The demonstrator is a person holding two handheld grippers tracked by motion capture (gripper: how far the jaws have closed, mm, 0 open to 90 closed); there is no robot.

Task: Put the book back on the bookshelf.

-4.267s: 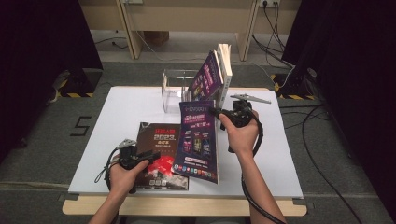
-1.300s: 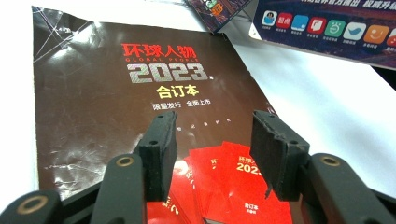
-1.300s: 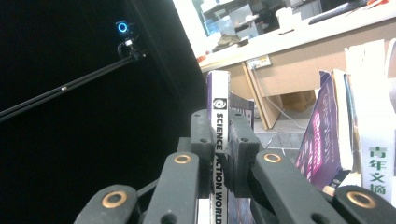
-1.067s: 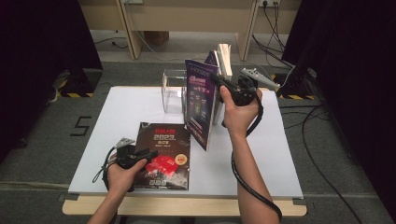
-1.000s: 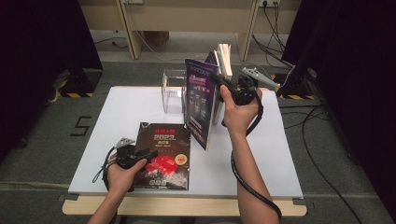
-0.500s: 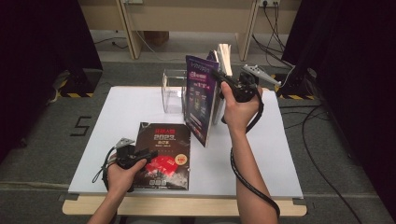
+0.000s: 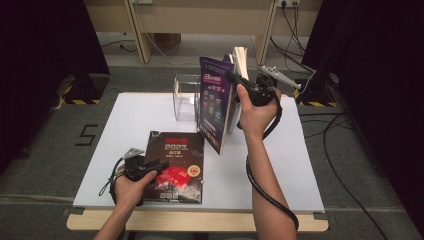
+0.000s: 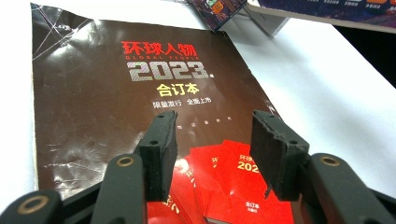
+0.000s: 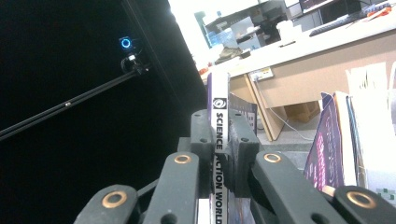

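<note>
A purple magazine stands almost upright near the table's far middle, its lower corner on the table. My right gripper is shut on its spine, which reads SCIENCE FICTION WORLD. A dark brown magazine with red booklets printed on its cover lies flat at the front left. My left gripper rests over its lower left part, jaws open with nothing between the pads; the cover shows beneath them.
A clear acrylic stand sits at the table's far middle. More upright magazines lean behind the held one, also seen beside it as magazines. The white table has bare surface at left and right. Cables trail on the floor at right.
My right gripper has lifted the purple magazine from leaning on the table to nearly upright by the stand. Over the last second it hardly moved. My left gripper stayed on the brown magazine.
</note>
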